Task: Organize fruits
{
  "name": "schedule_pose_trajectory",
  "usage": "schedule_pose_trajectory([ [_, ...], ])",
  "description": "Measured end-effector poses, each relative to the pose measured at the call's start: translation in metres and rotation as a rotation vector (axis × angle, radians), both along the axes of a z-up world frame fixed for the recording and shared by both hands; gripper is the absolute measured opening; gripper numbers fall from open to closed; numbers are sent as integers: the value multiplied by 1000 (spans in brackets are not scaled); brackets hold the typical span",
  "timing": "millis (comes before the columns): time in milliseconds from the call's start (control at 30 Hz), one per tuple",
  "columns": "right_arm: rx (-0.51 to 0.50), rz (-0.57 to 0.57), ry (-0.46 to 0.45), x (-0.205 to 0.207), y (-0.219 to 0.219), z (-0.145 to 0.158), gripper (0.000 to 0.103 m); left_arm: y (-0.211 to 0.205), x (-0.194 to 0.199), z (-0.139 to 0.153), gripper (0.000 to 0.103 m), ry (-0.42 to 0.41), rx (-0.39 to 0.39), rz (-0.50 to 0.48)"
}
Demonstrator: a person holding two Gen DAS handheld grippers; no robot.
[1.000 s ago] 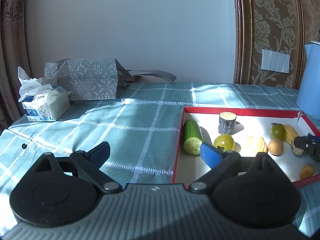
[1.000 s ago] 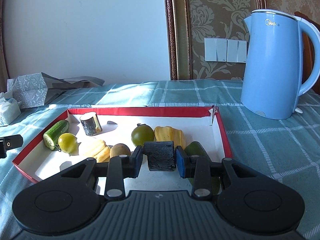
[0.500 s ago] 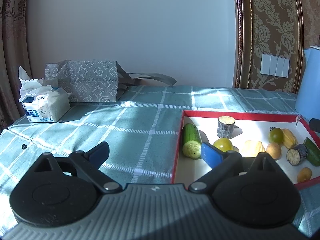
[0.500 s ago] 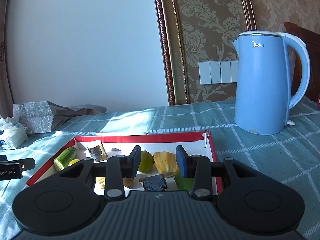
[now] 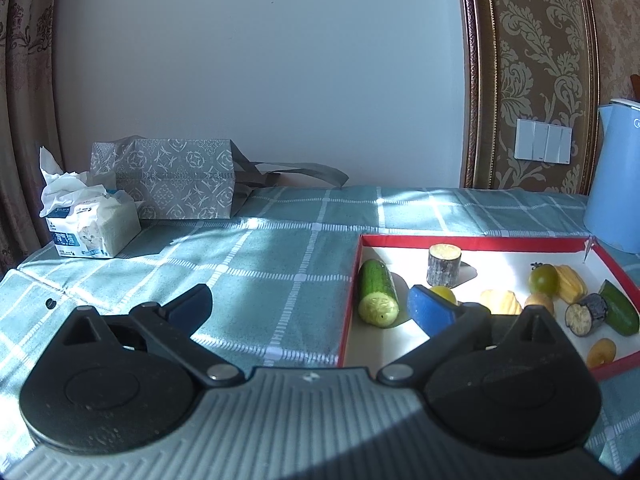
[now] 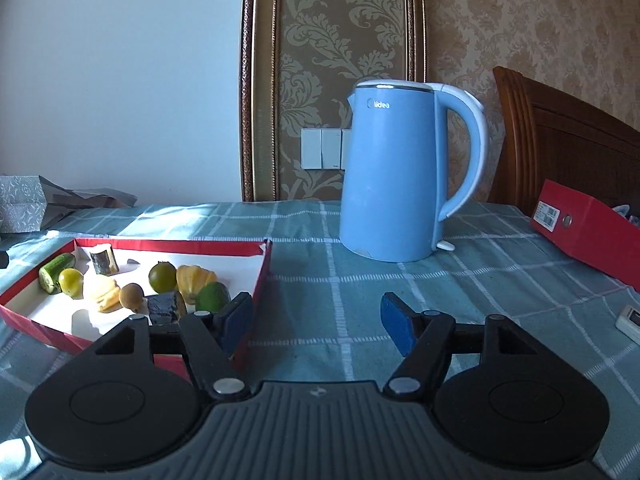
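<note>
Right gripper (image 6: 316, 322) spread wide, empty, over checked cloth (image 6: 336, 280). Red tray (image 6: 262, 276) of fruit left; blue kettle (image 6: 390, 176) behind.

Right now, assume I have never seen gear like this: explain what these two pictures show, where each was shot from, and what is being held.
There is no robot here: a person carries a two-finger clamp in each hand, each with a camera looking along its fingers. One picture looks out from the left gripper, the other from the right gripper. Both are open and hold nothing.

On the checked tablecloth lies a red tray holding a cucumber piece, an eggplant piece and several small green and yellow fruits. Nearby stand a blue kettle, a tissue pack, a patterned bag and a red box.
</note>
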State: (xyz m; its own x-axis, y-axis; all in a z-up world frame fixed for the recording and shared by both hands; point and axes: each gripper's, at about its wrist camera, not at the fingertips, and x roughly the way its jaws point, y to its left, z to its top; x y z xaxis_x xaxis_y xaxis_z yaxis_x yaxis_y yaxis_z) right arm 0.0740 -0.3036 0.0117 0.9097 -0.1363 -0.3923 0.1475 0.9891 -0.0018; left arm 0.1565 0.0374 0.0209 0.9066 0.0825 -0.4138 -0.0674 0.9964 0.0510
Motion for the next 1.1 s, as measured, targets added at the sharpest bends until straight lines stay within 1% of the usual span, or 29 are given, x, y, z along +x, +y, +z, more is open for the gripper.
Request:
schedule_pose_trajectory([
  [100,18,-2,20,-14,-7,-10,70,-1,-2,1,103,1,-2,-2],
  [200,46,3,23,-30,-5,-14,70,1,-2,0,103,13,-18,-8],
  [267,47,14,16,-39,2,-12,70,0,-2,-1,103,22,-17,0],
  [333,49,28,2,-49,9,-7,72,0,-4,-4,103,47,-16,4],
  [400,48,39,-15,-56,16,-3,76,3,-7,-4,103,70,-46,-6],
  [467,53,64,-33,-64,27,2,77,5,-13,-3,103,80,-71,-15],
  [533,65,86,-51,-70,38,5,77,5,-22,-1,103,77,-61,-13],
  [633,81,124,-77,-78,56,10,81,5,-34,3,103,78,-56,-23],
  [733,90,164,-86,-82,73,13,81,3,-45,5,103,85,-52,-40],
  [933,85,246,-65,-89,103,13,81,-6,-72,8,103,84,-22,-99],
  [1100,38,297,-51,-100,122,12,81,-10,-91,7,103,82,-12,-120],
])
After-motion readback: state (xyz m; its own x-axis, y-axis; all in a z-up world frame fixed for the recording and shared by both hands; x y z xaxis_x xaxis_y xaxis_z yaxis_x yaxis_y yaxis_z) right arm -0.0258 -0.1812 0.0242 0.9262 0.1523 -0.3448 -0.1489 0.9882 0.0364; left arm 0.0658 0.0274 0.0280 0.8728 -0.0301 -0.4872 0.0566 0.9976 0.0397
